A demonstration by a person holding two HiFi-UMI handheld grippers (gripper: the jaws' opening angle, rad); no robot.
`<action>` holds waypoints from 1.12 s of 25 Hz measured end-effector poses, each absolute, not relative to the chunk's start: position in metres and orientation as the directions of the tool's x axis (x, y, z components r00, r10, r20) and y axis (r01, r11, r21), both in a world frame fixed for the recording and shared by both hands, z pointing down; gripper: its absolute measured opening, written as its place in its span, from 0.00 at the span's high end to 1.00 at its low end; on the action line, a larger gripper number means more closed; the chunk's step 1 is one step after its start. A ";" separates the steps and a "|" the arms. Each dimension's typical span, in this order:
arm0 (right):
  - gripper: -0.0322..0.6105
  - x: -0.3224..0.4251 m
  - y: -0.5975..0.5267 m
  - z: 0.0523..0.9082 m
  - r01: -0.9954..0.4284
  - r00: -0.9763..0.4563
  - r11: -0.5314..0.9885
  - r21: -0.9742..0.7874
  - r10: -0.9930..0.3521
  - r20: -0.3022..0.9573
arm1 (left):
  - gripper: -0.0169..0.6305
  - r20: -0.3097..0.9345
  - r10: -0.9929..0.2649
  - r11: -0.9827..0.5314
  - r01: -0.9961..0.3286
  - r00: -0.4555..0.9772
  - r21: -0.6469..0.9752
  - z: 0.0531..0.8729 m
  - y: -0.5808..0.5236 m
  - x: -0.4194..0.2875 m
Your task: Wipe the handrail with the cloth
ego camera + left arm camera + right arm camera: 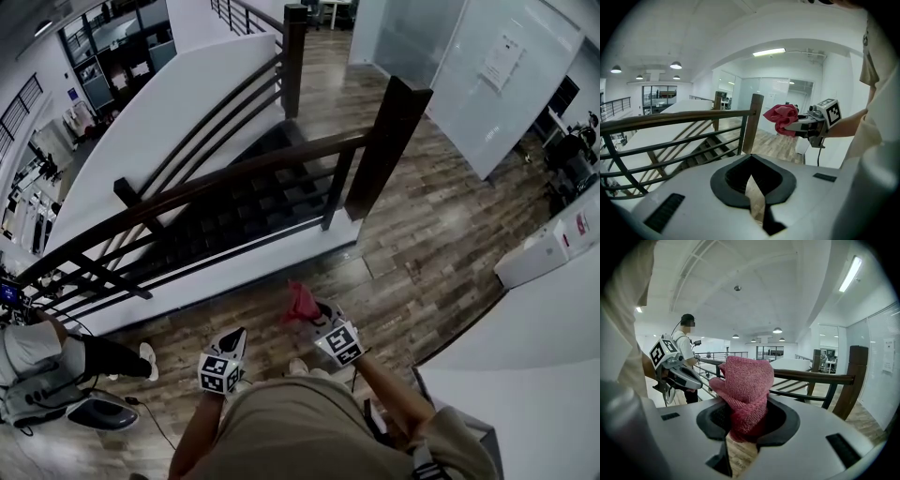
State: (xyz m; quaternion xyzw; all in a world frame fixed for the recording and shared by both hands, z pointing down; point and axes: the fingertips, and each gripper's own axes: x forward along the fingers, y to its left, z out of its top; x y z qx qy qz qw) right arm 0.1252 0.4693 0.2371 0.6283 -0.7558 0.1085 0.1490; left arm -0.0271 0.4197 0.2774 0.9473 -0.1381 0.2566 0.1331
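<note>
Holding the cloth (301, 298) (bunched), right gripper (311, 312) hovers short of handrail (234, 174).

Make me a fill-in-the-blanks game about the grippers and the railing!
1. The right gripper is shut on a red ____.
2. The left gripper is shut and holds ____.
3. Past the handrail, the steps lead ____.

Missing words: cloth; nothing; down.
</note>
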 end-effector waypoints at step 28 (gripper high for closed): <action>0.76 0.157 0.506 0.278 -0.892 -0.280 0.410 0.190 -0.832 0.478 | 0.95 0.457 -0.276 -0.914 -0.379 0.845 0.148 0.297 0.477 0.003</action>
